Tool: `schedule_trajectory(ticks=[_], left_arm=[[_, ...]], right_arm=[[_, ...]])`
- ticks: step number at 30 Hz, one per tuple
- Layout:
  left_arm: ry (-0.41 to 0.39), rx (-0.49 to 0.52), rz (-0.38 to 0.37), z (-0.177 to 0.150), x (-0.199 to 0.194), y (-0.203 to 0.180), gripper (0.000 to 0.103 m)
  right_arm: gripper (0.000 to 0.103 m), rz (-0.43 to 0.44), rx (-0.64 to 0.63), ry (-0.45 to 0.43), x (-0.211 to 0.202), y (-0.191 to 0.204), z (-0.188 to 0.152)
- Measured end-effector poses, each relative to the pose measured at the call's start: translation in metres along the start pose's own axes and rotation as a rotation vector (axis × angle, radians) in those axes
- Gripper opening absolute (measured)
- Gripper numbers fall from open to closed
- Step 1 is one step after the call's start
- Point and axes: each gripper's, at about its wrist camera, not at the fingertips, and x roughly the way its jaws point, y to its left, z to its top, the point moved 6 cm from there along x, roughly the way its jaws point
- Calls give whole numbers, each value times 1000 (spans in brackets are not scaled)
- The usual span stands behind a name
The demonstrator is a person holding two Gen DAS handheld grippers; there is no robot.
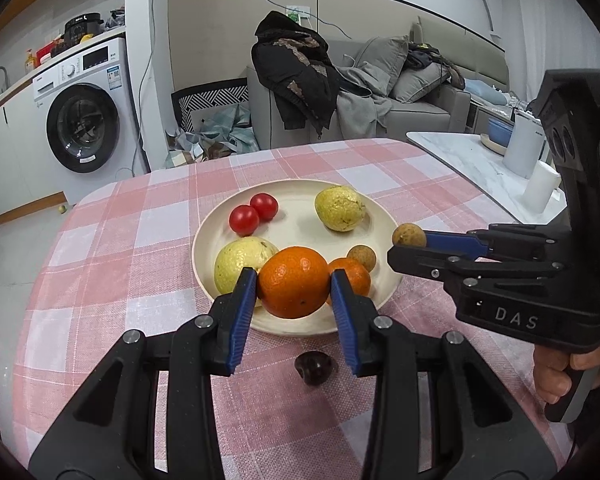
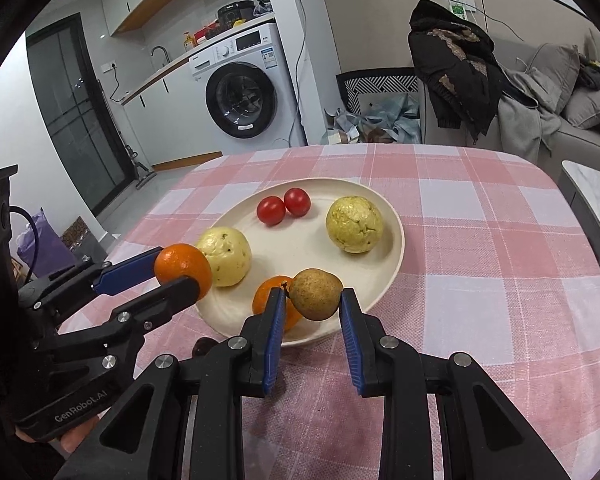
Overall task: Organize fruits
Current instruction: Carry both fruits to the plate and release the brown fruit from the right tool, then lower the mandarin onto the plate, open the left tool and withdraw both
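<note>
A cream plate on the pink checked tablecloth holds two red tomatoes, two yellow-green guavas, a small orange and a brown longan. My left gripper is shut on a large orange above the plate's near left rim. My right gripper is shut on a second brown longan above the plate's near right rim.
A dark fruit lies on the cloth just in front of the plate. A marble side table with a white cylinder stands to the right. A washing machine and a sofa stand beyond the table.
</note>
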Motion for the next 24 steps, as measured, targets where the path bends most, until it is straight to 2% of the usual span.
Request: schedule_trajectory(ticks=[5,19,24], left_arm=[[20,37,14,-6,12,-6,35],[94,51,27,-18,43,-4,35],[97,44,30,-16,50,-1,35]], right_arm=[[29,-20,-23,4,7,0,-3],[29,-31,-61,18,18,4,-7],[29,-41,-71,17,20,4,-6]])
